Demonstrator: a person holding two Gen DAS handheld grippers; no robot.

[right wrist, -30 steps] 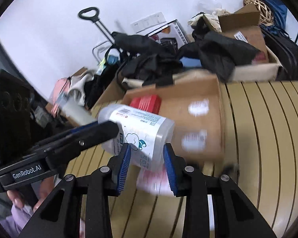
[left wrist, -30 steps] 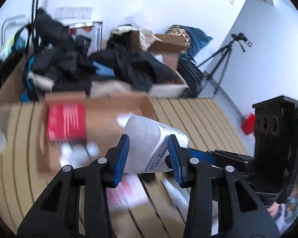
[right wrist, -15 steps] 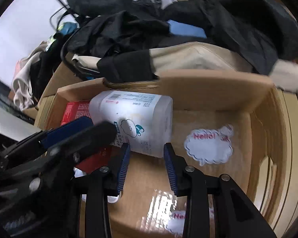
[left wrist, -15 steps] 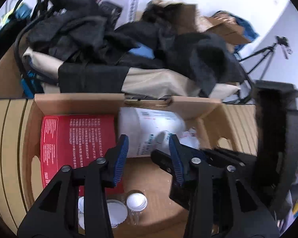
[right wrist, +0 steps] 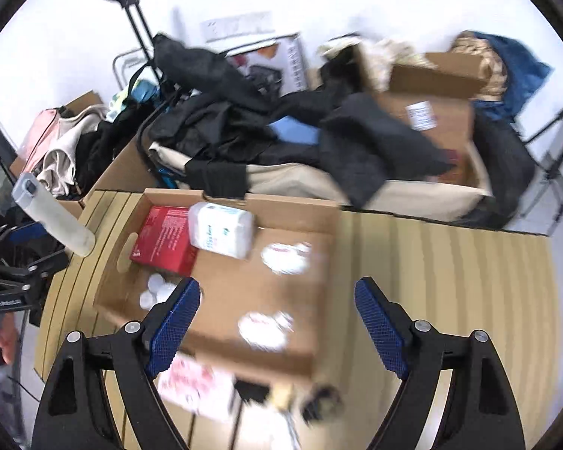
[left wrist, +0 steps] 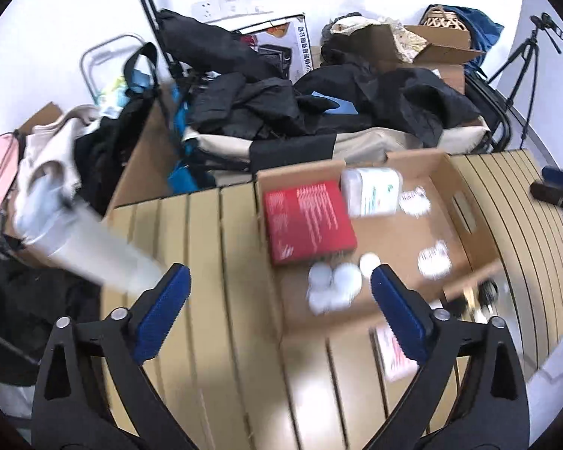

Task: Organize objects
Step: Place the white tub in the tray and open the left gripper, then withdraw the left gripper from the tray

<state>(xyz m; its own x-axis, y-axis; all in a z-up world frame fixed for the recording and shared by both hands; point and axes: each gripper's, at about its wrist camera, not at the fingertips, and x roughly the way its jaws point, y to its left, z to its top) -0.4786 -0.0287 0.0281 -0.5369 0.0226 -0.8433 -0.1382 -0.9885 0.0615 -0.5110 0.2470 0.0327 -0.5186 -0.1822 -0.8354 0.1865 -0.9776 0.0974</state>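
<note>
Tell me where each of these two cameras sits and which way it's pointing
Left wrist view: on the left gripper, angled down over the slatted table toward the cardboard box; its blue-padded jaws are opening on nothing.
Right wrist view: on the right gripper, angled down at the box from its other side; its jaws are opening, empty, and the left gripper shows at the left edge.
Shared: red book, white bottle, clothes pile.

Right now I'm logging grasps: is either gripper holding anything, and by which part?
Nothing is held. Left gripper and right gripper are opening, nothing between their fingers.
</note>
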